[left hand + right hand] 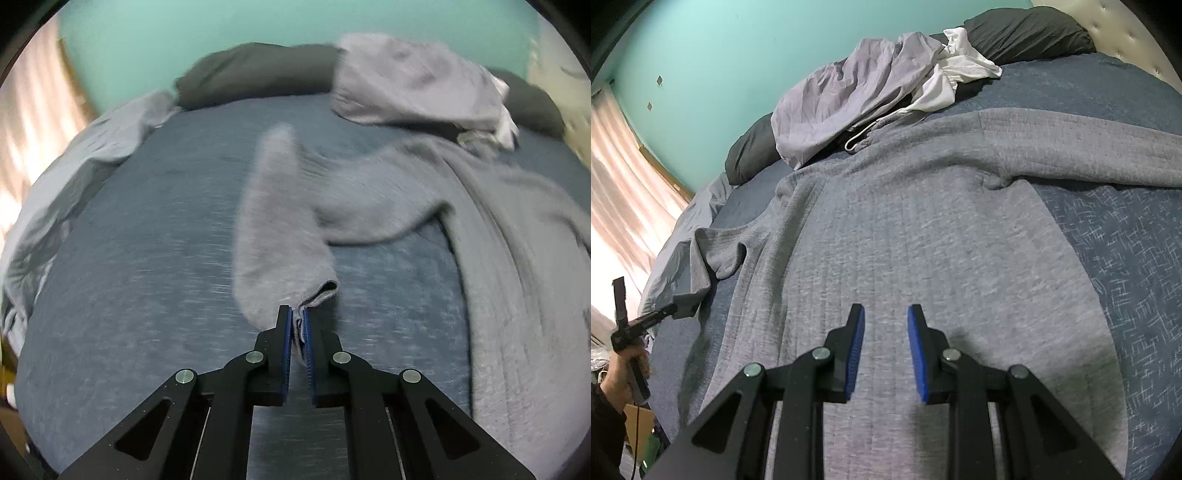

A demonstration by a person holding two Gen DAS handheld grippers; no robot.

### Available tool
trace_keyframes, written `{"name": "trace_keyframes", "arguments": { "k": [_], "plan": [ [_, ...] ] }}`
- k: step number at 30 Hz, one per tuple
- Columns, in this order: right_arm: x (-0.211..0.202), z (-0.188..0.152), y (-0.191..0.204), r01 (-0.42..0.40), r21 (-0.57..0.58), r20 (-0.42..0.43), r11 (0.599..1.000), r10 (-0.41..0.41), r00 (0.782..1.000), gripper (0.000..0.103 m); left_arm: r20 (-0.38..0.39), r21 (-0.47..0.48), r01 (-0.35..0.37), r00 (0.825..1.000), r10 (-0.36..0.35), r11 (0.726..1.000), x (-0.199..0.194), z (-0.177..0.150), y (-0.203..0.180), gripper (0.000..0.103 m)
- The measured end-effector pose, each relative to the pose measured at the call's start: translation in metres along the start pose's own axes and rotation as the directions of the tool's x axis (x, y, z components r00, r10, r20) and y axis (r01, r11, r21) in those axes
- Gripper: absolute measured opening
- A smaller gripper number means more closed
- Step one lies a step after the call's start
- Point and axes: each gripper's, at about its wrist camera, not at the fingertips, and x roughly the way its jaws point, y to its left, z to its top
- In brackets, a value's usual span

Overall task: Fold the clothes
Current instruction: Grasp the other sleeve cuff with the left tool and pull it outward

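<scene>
Folding has only just begun. A big gray sweater (pixel 916 229) lies spread flat on the bed (pixel 1126 258), in the middle, with its far right sleeve (pixel 1089 147) stretched straight out to the right. None of it is folded over yet.

The left gripper (pixel 297 325) is closed tight on the cuff (pixel 317 295) of the left sleeve (pixel 273 221). The cuff is pinched between the blue pads and lifted off the bed. From the right wrist view you can see this gripper at the left side, held by a hand (pixel 624 376), with the sleeve hanging up from it. I think the next step is to bring this sleeve over onto the body of the sweater.

The right gripper (pixel 885 321) hovers over the near part of the sweater. Its jaws are a little apart and nothing is between them. I cannot tell if its tips touch the cloth.

Both sleeves, the sides and the last fold in half are left to do. More clothes wait too: a light gray garment (pixel 849 92) with a white piece (pixel 960 62) lies in a heap at the far end.

The bed has a blue cover with small pale marks. Dark pillows (pixel 1027 29) sit at the far end. A pale rumpled sheet (pixel 74 158) lies along the left edge. The wall (pixel 720 55) is green, and a light curtain (pixel 624 184) hangs at the left.
</scene>
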Motion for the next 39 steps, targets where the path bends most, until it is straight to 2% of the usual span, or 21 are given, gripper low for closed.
{"name": "trace_keyframes", "arguments": {
  "k": [7, 14, 23, 27, 30, 34, 39],
  "plan": [
    [0.0, -0.002, 0.0, 0.002, -0.003, -0.002, 1.0, -0.002, 1.0, 0.024, 0.015, -0.186, -0.038, 0.999, 0.042, 0.982, -0.012, 0.011, 0.077, 0.007],
    [0.004, -0.003, -0.004, 0.01, 0.005, -0.011, 1.0, -0.01, 1.0, 0.024, 0.017, -0.294, -0.048, 0.998, 0.055, 0.955, -0.006, 0.02, 0.122, 0.006],
    [0.007, -0.004, -0.003, 0.0, 0.012, -0.019, 1.0, 0.0, 1.0, 0.023, 0.071, -0.318, -0.03, 0.996, 0.055, 0.948, -0.064, 0.046, 0.149, 0.006],
    [0.001, -0.005, -0.002, -0.009, 0.015, -0.008, 1.0, 0.009, 1.0, 0.024, 0.046, -0.305, -0.066, 0.995, 0.084, 0.95, -0.087, 0.056, 0.163, 0.006],
    [-0.003, -0.004, -0.003, -0.008, 0.013, 0.001, 1.0, 0.008, 1.0, 0.024, -0.002, -0.331, -0.078, 0.997, 0.082, 0.941, -0.079, 0.049, 0.178, 0.006],
    [-0.004, -0.004, -0.006, 0.003, 0.011, 0.0, 1.0, -0.003, 1.0, 0.023, -0.074, -0.358, -0.113, 0.993, 0.093, 0.927, -0.046, 0.033, 0.198, 0.006],
    [0.004, -0.005, -0.008, 0.026, 0.002, -0.019, 1.0, -0.026, 0.999, 0.024, -0.116, -0.367, -0.126, 0.989, 0.089, 0.922, -0.005, 0.019, 0.211, 0.006]
  ]
}}
